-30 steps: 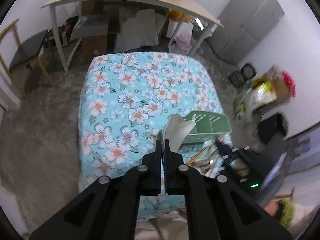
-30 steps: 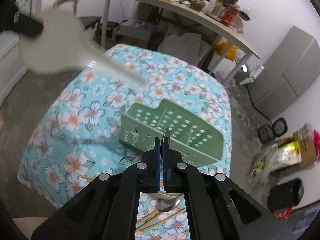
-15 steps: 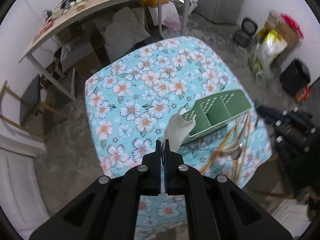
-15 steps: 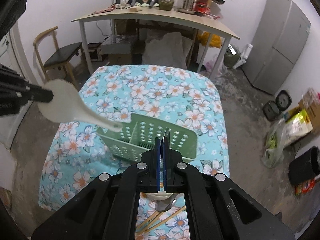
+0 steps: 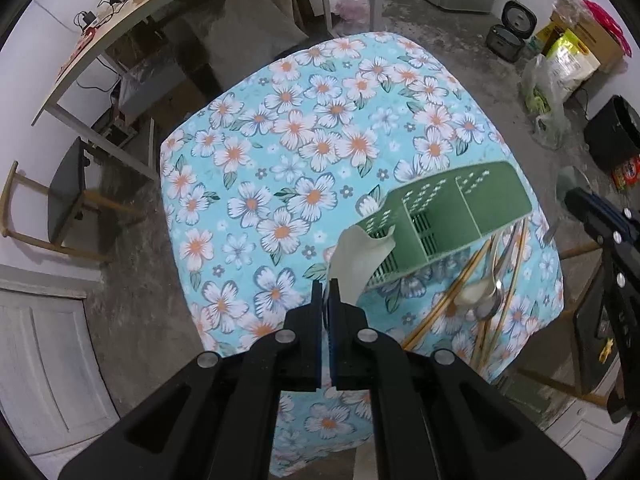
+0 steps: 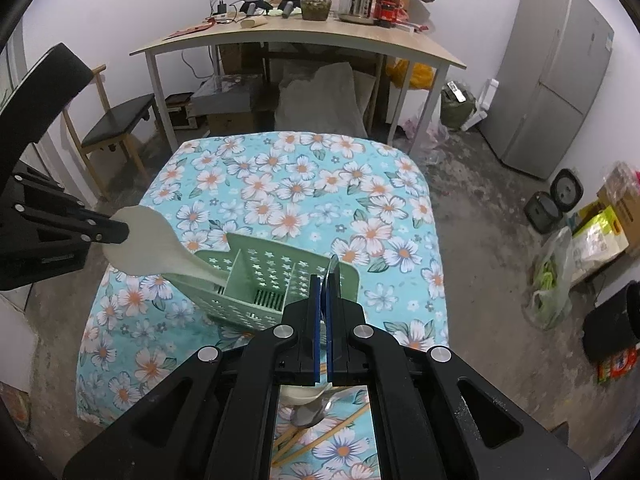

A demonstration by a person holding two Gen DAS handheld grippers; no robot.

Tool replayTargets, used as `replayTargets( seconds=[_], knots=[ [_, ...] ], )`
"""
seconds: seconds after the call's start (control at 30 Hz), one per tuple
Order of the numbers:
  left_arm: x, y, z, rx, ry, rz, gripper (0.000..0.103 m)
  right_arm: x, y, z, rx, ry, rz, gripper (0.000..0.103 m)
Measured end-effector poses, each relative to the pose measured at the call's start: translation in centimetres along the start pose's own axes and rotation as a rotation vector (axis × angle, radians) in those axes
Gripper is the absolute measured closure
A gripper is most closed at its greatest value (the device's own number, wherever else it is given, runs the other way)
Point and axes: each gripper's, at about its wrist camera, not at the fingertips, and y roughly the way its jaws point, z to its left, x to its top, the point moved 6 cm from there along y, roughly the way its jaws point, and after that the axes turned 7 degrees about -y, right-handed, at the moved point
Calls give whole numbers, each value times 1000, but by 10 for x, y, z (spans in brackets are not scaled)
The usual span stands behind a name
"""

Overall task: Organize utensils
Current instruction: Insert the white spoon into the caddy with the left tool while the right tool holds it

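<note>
The left gripper (image 5: 325, 292) clamped the white rice paddle (image 6: 148, 244) by its blade, handle lowered into the green caddy's (image 6: 280, 276) left compartment on the counter (image 6: 296, 184) for storage, while the right gripper (image 6: 323, 288) pinched a metal spoon (image 6: 333, 270).

A lived-in home room: fridge (image 6: 556, 76), cluttered table (image 6: 296, 36), floral-covered table (image 6: 304, 192), chair (image 6: 116, 124).

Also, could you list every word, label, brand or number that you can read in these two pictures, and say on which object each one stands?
No text can be read in either view.
Red bottle and jars on the far wooden table: labels too small to read.
Yellow-green bag on the floor: print blurred.
Orange packet beside the black bin: print blurred.
Green utensil caddy: only star-shaped holes, no lettering.
</note>
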Motion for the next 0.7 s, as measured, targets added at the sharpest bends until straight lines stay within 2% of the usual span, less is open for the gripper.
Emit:
replayTargets(
  seconds=[0.27,0.53,0.7],
  knots=[
    [8,8,-6,-55,-92,-10,98,3,9,-15,48,38,24,103],
    [8,8,-4,-176,-211,-31,96,2,15,-25,68,68,35,103],
    [10,-1,-7,-254,-252,-75,92,2,11,-29,72,74,32,103]
  ],
)
